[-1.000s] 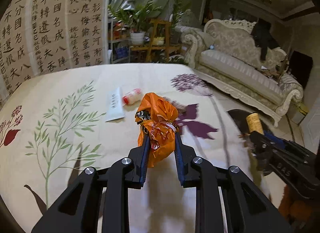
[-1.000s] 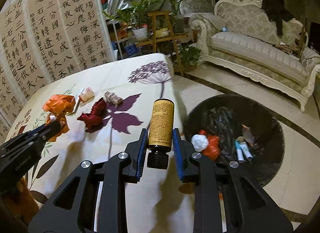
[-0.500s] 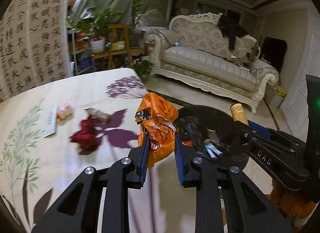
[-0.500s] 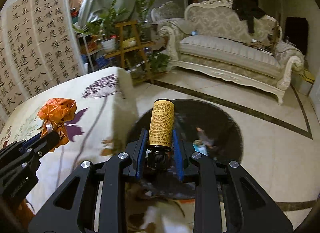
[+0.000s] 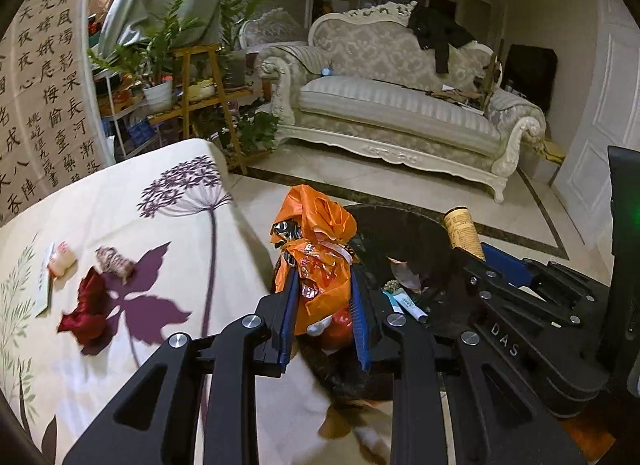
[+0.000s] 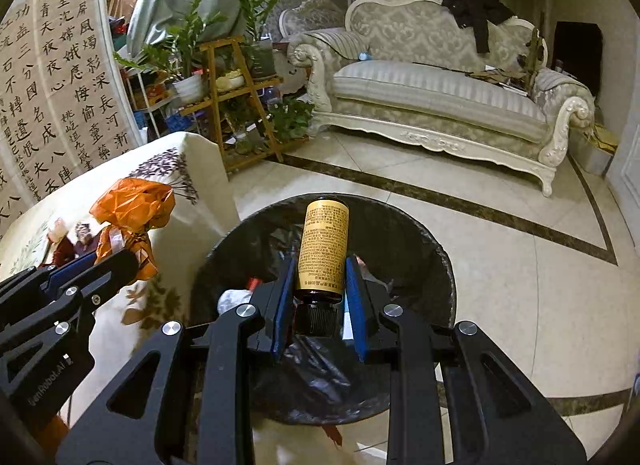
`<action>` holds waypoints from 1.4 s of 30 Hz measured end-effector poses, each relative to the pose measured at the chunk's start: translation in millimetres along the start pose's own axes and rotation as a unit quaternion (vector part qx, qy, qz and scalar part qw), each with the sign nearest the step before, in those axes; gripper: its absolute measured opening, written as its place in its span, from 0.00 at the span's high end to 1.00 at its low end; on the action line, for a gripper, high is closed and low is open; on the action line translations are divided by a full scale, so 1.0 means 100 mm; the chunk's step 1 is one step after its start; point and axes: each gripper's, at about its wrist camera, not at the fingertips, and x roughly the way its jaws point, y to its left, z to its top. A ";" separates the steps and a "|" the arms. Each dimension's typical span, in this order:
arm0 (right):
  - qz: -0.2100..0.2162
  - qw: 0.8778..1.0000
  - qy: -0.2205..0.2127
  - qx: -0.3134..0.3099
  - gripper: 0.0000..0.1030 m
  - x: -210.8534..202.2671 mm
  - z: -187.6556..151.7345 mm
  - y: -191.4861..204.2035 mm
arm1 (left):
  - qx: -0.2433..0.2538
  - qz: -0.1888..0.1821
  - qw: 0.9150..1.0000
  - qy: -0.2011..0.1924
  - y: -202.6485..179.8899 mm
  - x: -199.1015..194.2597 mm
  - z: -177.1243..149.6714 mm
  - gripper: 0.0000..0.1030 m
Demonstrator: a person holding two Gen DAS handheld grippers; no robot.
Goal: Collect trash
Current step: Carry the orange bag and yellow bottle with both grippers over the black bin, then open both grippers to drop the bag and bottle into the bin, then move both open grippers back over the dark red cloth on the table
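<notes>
Both loads have swung off the bed: my right hand-held gripper (image 6: 318, 297) pinches the yellow bottle (image 6: 323, 247) directly above the black bin (image 6: 434, 261), left hand-held gripper (image 5: 323, 315) pinching the orange bag (image 5: 316, 261) at its rim.

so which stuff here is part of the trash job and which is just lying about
Job: orange bag in left gripper; bottle in right gripper; bin; red wrapper on table.

Lying about: sofa, plants, black garment.
</notes>
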 end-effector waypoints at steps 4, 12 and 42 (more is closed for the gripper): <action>-0.002 1.000 0.003 0.008 0.76 0.09 0.00 -0.06 | 0.008 -0.001 1.000 0.004 -0.07 0.10 0.03 0.72; -0.003 0.999 0.016 0.031 0.73 0.18 -0.03 -0.18 | 0.005 0.006 1.000 0.013 -0.05 0.18 0.00 0.48; 0.097 0.993 0.012 -0.060 0.44 -0.14 -0.01 1.23 | -0.129 0.153 0.980 -0.004 1.46 -0.74 -0.42 0.30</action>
